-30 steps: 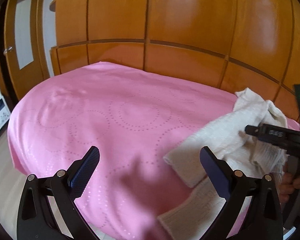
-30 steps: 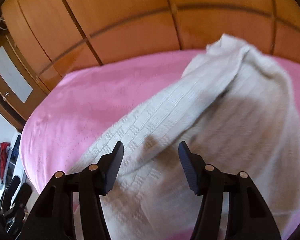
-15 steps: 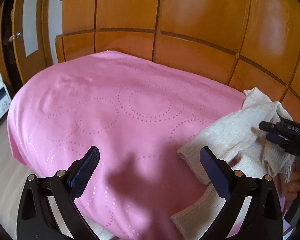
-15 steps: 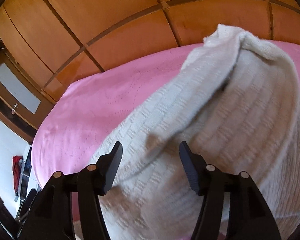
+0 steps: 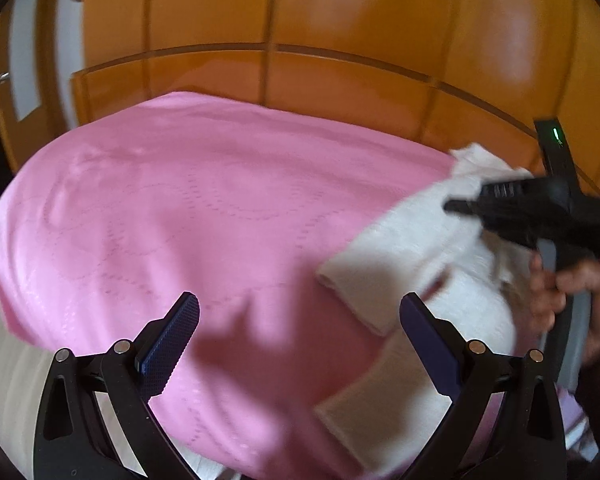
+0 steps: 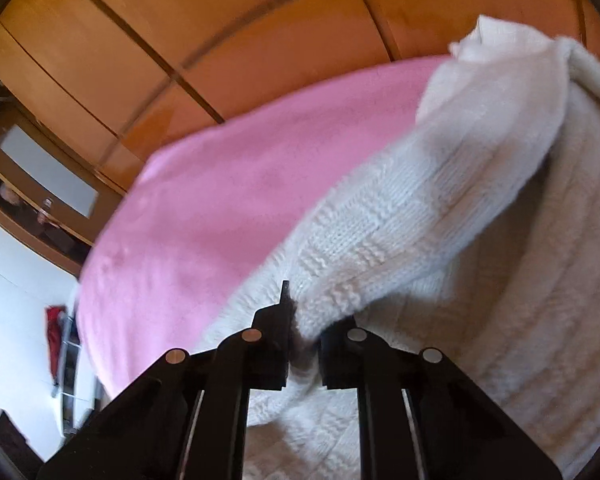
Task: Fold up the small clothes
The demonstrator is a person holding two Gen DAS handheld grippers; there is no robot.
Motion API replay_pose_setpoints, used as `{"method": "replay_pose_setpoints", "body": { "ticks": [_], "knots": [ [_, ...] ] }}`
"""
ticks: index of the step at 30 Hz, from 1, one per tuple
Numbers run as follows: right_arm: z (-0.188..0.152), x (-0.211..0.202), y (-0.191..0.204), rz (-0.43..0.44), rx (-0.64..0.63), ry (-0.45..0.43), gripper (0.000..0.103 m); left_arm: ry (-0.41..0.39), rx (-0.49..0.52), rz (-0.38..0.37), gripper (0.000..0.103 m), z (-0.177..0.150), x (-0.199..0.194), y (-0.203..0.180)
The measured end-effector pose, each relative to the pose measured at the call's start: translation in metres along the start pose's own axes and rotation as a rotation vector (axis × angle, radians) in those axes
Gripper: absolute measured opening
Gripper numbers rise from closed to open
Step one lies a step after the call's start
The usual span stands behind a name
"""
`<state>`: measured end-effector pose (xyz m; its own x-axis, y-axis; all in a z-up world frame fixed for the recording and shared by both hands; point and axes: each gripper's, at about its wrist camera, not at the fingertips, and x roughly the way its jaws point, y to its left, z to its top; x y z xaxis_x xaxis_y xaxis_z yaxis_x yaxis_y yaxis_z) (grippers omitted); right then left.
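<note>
sweater: a cream knit sweater (image 6: 440, 216), chunky knit with blocks of different stitch running along the sleeve. It's sitting bunched up at the right side of the bed, not flat at all.

sleeve: one sleeve (image 5: 384, 264) is stretching out leftward across the pink, cuff end folded back a bit. A second cuffed piece (image 5: 376, 396) is lying nearer the bed's front edge, under the left gripper's right finger in the left wrist view.

top of the pile: the far end is sticking up in a soft peak (image 6: 496, 40) against the wood behind it.

right gripper: the right gripper (image 6: 302, 344) is clamping down on the sweater, jaws squeezed together with a wad of knit between them, so the fabric is draping away from the pinch. In the left wrist view the same tool (image 5: 540, 208) is showing as a black body over the sweater, with the person's hand (image 5: 568, 300) wrapping its handle.

left gripper: the left gripper (image 5: 300, 328) is hanging wide open over bare blanket, nothing between its fingers, throwing a shadow on the pink.

bed: a pink blanket (image 5: 188, 208) with dotted circle patterns is covering it.

background: orange wood panelling (image 5: 340, 20) is running behind the bed. Left wrist view is pretty blurry.
</note>
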<state>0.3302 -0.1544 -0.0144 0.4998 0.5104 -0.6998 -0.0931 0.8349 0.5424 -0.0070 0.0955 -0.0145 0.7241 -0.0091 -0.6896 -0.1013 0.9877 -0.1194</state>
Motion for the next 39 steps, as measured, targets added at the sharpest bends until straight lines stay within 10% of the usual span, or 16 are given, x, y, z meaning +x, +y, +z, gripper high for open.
{"method": "replay_pose_setpoints", "body": {
  "ticks": [7, 15, 18, 20, 24, 39],
  "knots": [
    [0.043, -0.129, -0.031, -0.036, -0.005, -0.283, 0.008, 0.034, 0.193, -0.192, 0.099, -0.005, 0.001, -0.047],
    [0.101, -0.285, -0.159, -0.564, 0.099, -0.599, 0.008, 0.133, 0.370, -0.242, 0.097, -0.018, 0.034, -0.096],
    [0.118, -0.292, -0.217, -0.630, 0.210, -0.548, 0.016, 0.171, 0.372, -0.231, 0.075, -0.018, 0.049, -0.100],
    [0.119, -0.288, -0.244, -0.633, 0.277, -0.521, 0.052, 0.198, 0.352, -0.213, 0.057, -0.017, 0.060, -0.098],
    [0.095, -0.277, -0.266, -0.589, 0.353, -0.513, 0.070, 0.202, 0.297, -0.230, 0.007, -0.004, 0.065, -0.086],
    [0.013, -0.214, -0.148, -0.203, 0.095, -0.267, 0.069, -0.035, -0.120, -0.044, 0.000, 0.129, 0.060, 0.042]
  ]
}}
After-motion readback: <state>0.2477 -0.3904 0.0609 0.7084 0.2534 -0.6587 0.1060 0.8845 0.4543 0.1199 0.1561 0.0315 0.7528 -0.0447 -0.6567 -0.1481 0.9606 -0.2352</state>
